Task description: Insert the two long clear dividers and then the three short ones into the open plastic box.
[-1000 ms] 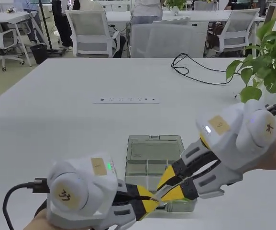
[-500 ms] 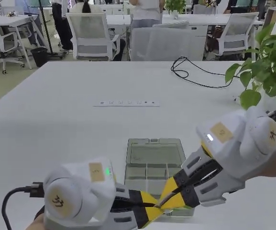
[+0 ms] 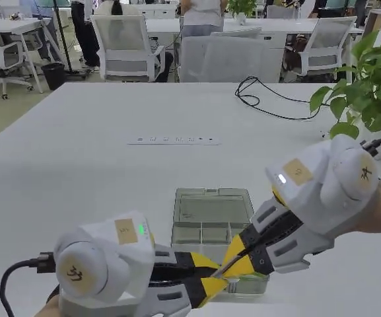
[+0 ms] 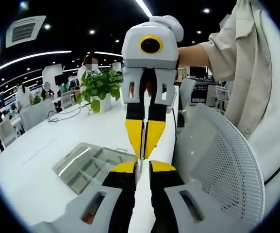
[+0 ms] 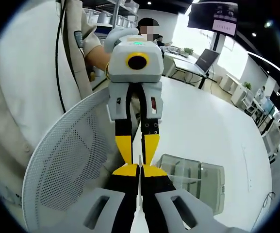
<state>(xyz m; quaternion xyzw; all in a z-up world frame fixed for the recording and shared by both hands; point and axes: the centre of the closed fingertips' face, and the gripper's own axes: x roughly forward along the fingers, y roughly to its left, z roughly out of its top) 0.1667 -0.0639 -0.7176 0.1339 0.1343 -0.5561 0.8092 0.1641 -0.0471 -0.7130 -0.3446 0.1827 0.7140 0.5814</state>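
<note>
While the left gripper (image 3: 211, 285), low in the head view's centre, clamps its jaws on a thin clear divider (image 5: 140, 170), the right gripper (image 3: 235, 259) meets it tip to tip, pinching the same strip, just over the near edge of the open plastic box (image 3: 190, 232) on the white table (image 3: 111, 178)

Left gripper (image 3: 218, 285), rear cap (image 3: 76, 274): dark handwritten mark, resembling two digits, not surely readable. Tan sticker (image 3: 126, 231) atop its housing: blurred. Right gripper (image 3: 233, 264), rear cap (image 3: 365, 175): one dark handwritten character (illegible); tan sticker (image 3: 298, 172) likewise. Monitor (image 5: 219, 17) far beyond the right claw: reddish lines, too small.
</note>
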